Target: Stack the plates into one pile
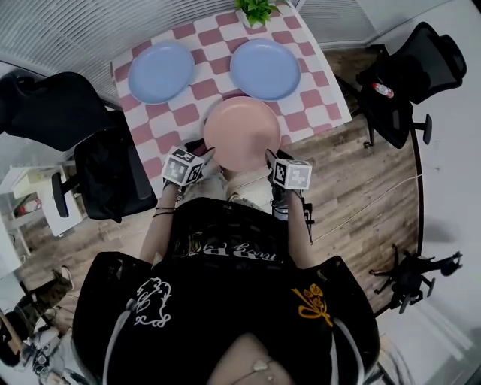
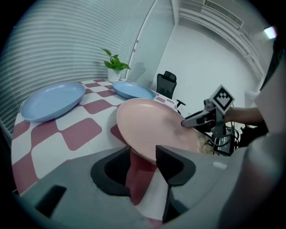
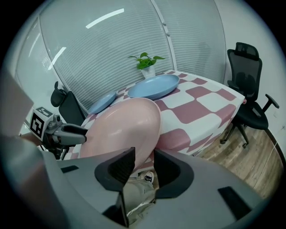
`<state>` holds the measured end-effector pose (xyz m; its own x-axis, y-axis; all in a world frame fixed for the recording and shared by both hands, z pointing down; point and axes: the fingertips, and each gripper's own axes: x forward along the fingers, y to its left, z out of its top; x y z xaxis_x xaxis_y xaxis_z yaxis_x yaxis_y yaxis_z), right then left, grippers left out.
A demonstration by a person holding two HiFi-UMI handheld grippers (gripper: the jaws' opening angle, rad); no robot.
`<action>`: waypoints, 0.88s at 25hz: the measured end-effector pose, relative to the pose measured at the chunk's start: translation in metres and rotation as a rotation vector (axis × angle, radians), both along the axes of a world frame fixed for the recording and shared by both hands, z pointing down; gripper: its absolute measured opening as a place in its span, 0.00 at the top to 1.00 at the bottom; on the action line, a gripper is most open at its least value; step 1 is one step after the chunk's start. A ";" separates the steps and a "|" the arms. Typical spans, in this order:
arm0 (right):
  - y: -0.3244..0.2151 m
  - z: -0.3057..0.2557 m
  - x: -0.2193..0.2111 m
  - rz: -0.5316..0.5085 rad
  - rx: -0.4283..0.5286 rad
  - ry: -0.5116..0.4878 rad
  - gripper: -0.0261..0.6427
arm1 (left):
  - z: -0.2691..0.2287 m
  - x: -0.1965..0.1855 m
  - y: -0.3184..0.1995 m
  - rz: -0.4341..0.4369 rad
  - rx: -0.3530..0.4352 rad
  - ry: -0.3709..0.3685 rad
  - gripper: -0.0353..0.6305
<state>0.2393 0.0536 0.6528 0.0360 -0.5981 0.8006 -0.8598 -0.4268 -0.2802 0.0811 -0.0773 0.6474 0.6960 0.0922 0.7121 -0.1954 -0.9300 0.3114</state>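
Pink plate (image 1: pixel 242 134) sat at our near edge of the table (image 1: pixel 316 105), its rim between the spread jaws of our left gripper (image 1: pixel 204 156) and right gripper (image 1: pixel 270 159), neither squeezing it. The left blue plate (image 1: pixel 161 71) and right blue plate (image 1: pixel 264 69) lay straight beyond.

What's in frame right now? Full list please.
blue plates: 2, blue, side by side at the far end of the table
pink plate: 1, pink, at the table's near edge
potted plant: 1, green, far edge
tablecloth: 1, red-and-white check, covering the table
office chairs: at least 2, black, on either side of the table
left tongs: 1, grey, open, pink plate rim between the jaws
right tongs: 1, grey, open, opposite rim between the jaws
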 end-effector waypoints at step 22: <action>-0.143 -0.038 -0.038 -0.152 -0.001 0.013 0.92 | -0.054 -0.058 -0.086 -0.228 0.046 0.165 0.83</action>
